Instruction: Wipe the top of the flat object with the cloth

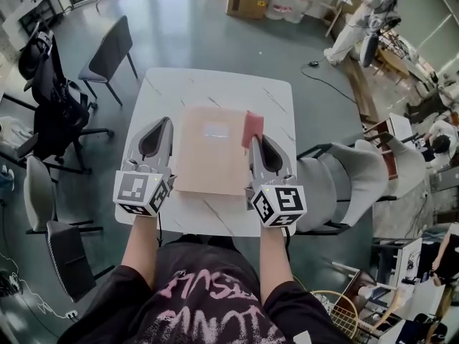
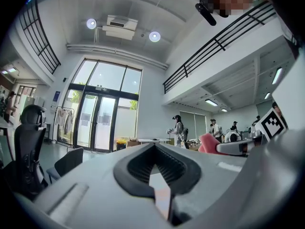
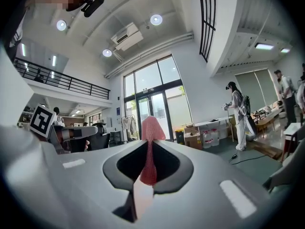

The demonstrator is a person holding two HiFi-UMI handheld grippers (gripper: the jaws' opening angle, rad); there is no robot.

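- Left gripper (image 1: 159, 122), jaws together and empty, sits just left of the board (image 1: 211, 153);
- right gripper (image 1: 257, 140) clamps the pink cloth (image 1: 252, 126) at the board's right edge;
- board lies flat on the table (image 1: 215, 84).

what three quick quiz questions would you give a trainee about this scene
1. What is the right hand-held gripper shut on?
A) nothing
B) the pink cloth
C) a sponge

2. True or false: the left hand-held gripper is clamped on the flat tan object.

3. Fill in: by the person's own sides, the pink cloth is at the flat tan object's ___ edge.

Key
1. B
2. False. The left hand-held gripper is shut with nothing between its jaws and lies on the white table beside the flat tan object.
3. right
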